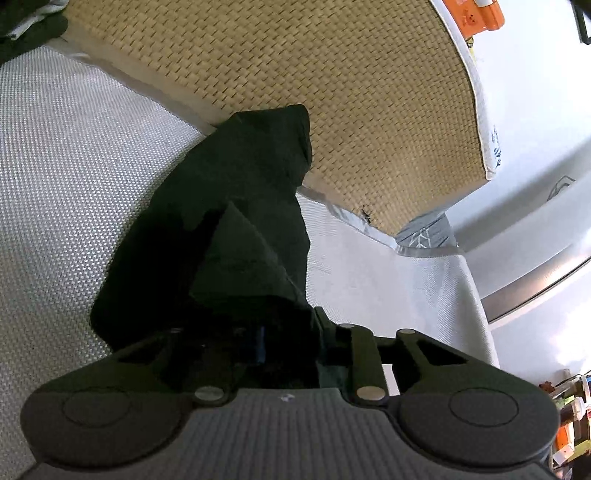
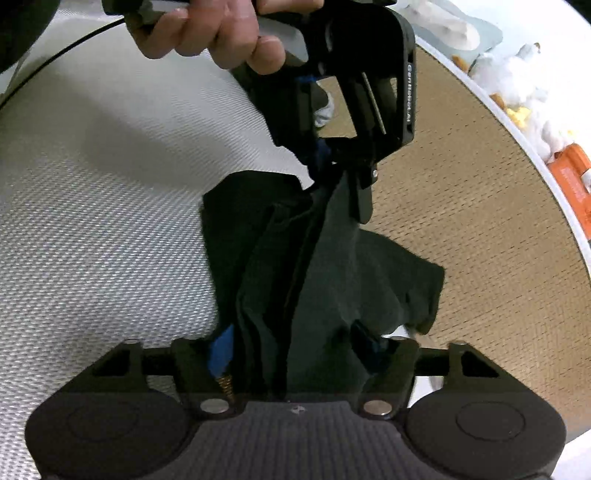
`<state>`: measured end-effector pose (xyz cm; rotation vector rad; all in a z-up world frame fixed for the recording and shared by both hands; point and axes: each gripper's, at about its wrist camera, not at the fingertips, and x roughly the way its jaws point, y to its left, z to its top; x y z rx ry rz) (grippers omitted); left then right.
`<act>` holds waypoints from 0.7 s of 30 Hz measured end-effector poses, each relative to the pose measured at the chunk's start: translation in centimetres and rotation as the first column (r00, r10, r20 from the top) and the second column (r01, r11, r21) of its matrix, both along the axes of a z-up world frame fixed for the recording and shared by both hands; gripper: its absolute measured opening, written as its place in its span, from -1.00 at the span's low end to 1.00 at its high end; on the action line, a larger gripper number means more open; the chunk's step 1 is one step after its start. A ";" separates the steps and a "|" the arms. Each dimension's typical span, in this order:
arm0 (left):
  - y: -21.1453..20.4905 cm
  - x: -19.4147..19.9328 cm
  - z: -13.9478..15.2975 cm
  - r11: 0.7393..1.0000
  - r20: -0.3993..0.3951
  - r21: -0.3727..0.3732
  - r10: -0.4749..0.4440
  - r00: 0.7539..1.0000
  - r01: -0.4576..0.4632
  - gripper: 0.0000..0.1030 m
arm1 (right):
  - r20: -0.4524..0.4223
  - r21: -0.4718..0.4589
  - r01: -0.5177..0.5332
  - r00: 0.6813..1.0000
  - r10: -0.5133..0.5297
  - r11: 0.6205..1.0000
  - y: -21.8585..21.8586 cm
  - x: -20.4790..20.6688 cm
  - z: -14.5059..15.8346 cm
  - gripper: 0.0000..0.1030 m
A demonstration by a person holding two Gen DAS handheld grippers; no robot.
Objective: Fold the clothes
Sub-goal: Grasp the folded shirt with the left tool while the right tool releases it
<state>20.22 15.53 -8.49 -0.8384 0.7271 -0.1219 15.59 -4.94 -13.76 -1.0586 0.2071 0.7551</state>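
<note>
A dark green garment (image 1: 236, 221) lies bunched across the seam between a white textured cover (image 1: 74, 184) and a woven tan mat (image 1: 332, 92). In the left wrist view the cloth runs down into my left gripper (image 1: 258, 332) and hides its fingertips. From the right wrist view a hand holds the left gripper (image 2: 343, 173), which is shut on the garment's far end. The garment (image 2: 332, 266) stretches in long folds toward my right gripper (image 2: 295, 350). Its jaws stand wide apart, with the cloth's near end lying between the blue pads (image 2: 221, 350).
A pile of dark clothes (image 1: 26, 29) sits at the far left corner. Beyond the mat's white edge lie an orange box (image 2: 569, 173) and a white plush toy (image 2: 517, 74). A grey patterned pillow (image 1: 424, 232) pokes out past the mat's end.
</note>
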 end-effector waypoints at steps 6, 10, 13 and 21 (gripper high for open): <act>-0.3 -0.6 0.8 0.998 0.001 0.052 -0.042 0.999 0.042 -0.50 | -0.045 0.078 -0.009 0.999 0.013 0.997 -1.3 1.4 2.1 -0.48; -0.3 -1.0 1.3 0.993 -0.009 0.102 -0.067 0.998 0.068 -0.46 | -0.114 0.142 0.024 0.993 -0.007 0.990 -2.0 2.8 4.3 -0.67; -1.0 -1.7 2.3 0.978 0.014 0.193 -0.090 0.996 0.085 -0.28 | -0.186 0.213 0.055 0.982 -0.015 0.976 -2.1 4.8 6.1 -0.72; -3.7 -3.8 4.5 0.864 0.110 0.494 -0.179 0.978 0.102 0.07 | -0.197 0.313 0.104 0.979 -0.042 0.944 -0.3 11.6 10.2 -0.81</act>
